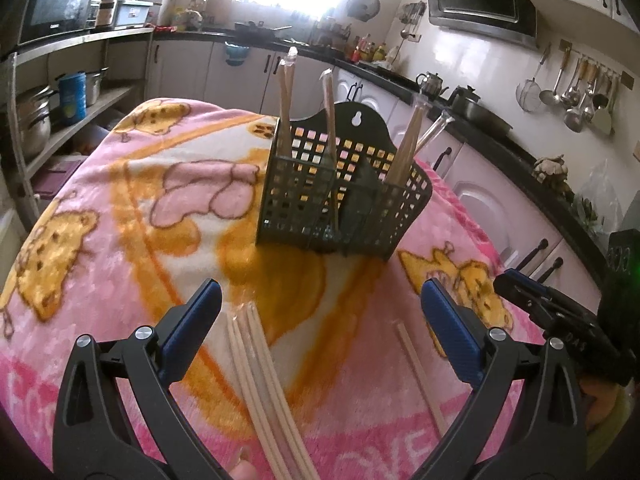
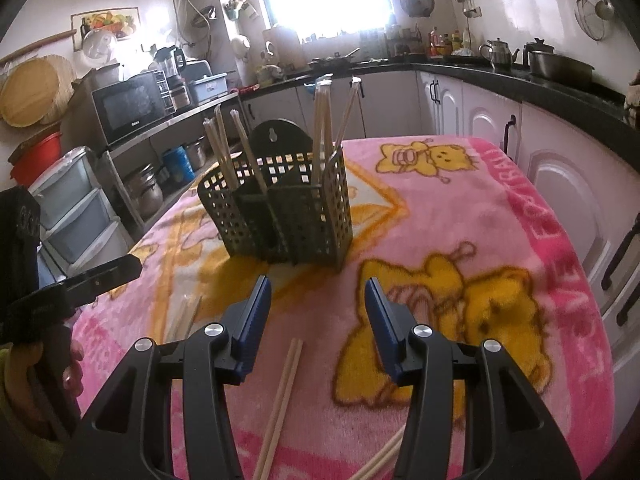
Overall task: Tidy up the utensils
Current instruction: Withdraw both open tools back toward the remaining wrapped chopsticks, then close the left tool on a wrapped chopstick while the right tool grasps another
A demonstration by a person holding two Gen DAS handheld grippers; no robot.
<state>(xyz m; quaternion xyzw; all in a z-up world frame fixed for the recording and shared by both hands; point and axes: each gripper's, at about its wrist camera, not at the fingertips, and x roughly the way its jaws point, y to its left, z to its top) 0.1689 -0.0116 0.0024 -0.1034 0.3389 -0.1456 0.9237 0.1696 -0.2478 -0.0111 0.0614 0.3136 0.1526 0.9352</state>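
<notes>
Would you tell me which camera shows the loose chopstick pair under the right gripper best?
The right wrist view: the chopstick pair lies full-length between its open fingers. The left wrist view shows it only as one thin, blurred stick.

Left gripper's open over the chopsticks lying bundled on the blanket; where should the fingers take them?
Grip the chopstick bundle across its width near the far end, coming straight down with the left gripper. The sticks lie flat, lengthwise between the fingers, so closing squeezes them together.
</notes>
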